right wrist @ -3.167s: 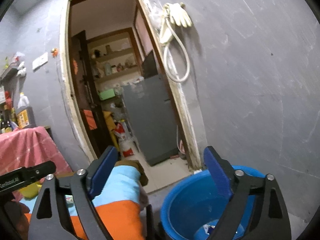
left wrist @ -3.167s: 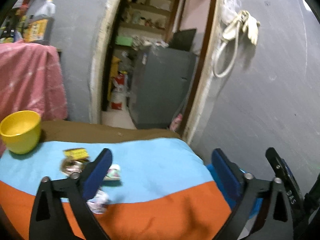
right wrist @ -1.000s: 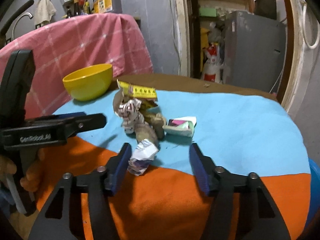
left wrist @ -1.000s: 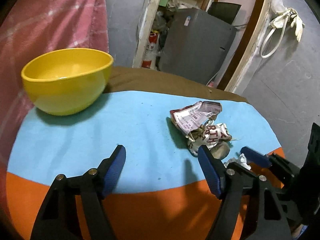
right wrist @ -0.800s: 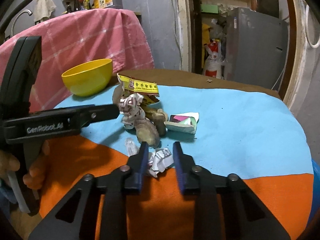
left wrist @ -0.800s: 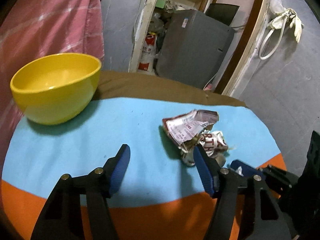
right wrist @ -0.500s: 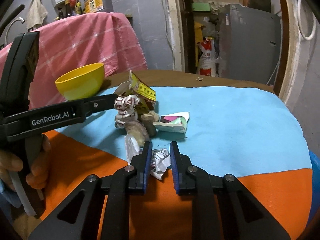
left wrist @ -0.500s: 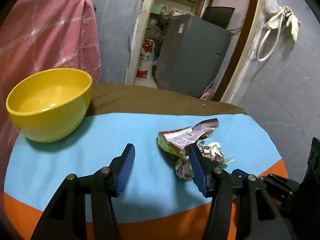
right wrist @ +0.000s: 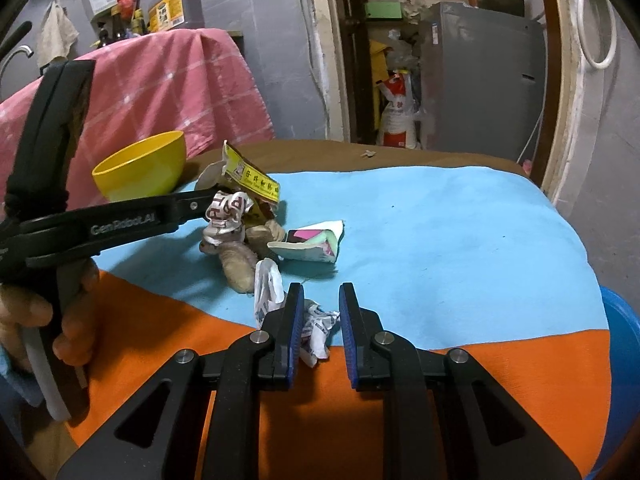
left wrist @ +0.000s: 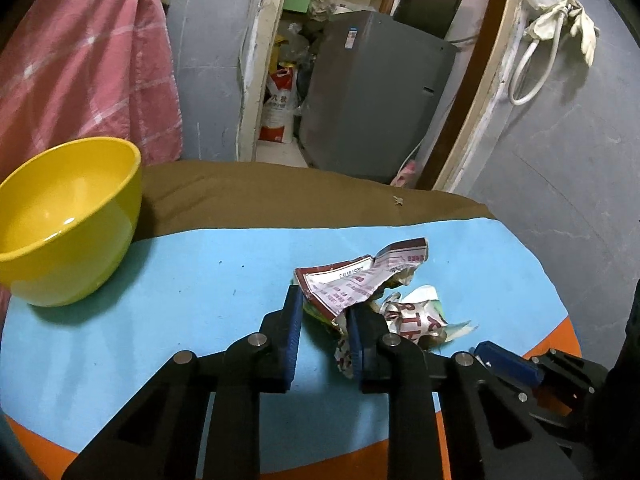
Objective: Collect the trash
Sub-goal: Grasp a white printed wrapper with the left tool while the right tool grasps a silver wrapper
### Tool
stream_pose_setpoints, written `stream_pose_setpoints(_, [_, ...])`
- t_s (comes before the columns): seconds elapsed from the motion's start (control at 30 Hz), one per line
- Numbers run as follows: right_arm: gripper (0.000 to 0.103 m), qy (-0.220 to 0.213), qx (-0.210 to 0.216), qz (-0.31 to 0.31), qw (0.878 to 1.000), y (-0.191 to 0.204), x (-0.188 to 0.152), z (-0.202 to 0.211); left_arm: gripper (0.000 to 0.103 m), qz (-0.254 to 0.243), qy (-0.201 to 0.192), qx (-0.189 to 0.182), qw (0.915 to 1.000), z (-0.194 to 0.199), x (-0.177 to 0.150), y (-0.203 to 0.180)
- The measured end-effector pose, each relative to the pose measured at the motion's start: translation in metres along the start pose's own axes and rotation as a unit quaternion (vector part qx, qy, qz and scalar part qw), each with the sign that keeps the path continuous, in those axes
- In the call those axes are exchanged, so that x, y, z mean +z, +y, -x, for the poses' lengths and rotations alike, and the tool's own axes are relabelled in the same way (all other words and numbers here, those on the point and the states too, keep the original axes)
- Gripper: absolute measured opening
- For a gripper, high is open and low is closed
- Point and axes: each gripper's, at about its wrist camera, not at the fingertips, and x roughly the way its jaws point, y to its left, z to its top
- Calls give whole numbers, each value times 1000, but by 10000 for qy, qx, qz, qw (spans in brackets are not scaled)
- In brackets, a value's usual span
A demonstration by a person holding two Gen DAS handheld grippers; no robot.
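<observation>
Grey walls and an open doorway stood behind the worktop with its blue-and-orange cloth. Near its middle lay a heap of trash. The left hand-held gripper, its jaws just closed, clenched a red-and-white wrapper at the heap's edge. The right hand-held gripper pinched a crumpled paper scrap nearer the front edge, so both pieces could seemingly be lifted together.

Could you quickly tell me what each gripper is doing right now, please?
Left gripper: just closed on the red-and-white wrapper.
Right gripper: shut on the crumpled white wrapper.
</observation>
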Motion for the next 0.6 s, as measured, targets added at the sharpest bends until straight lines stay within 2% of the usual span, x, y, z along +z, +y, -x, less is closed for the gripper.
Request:
stream_pose_setpoints(0.17, [17, 32, 72, -19, 10000, 0, -2, 0, 11, 217, -9, 39, 9998, 2, -2, 7])
stream_pose_setpoints(0.47, [16, 23, 198, -67, 9998, -1, -9, 3, 10, 322, 113, 230, 9992, 16, -16, 12])
stream_pose_setpoints(0.6, [12, -2, 279, -114, 9995, -1, -13, 6, 10, 493, 201, 247, 9983, 26, -27, 18])
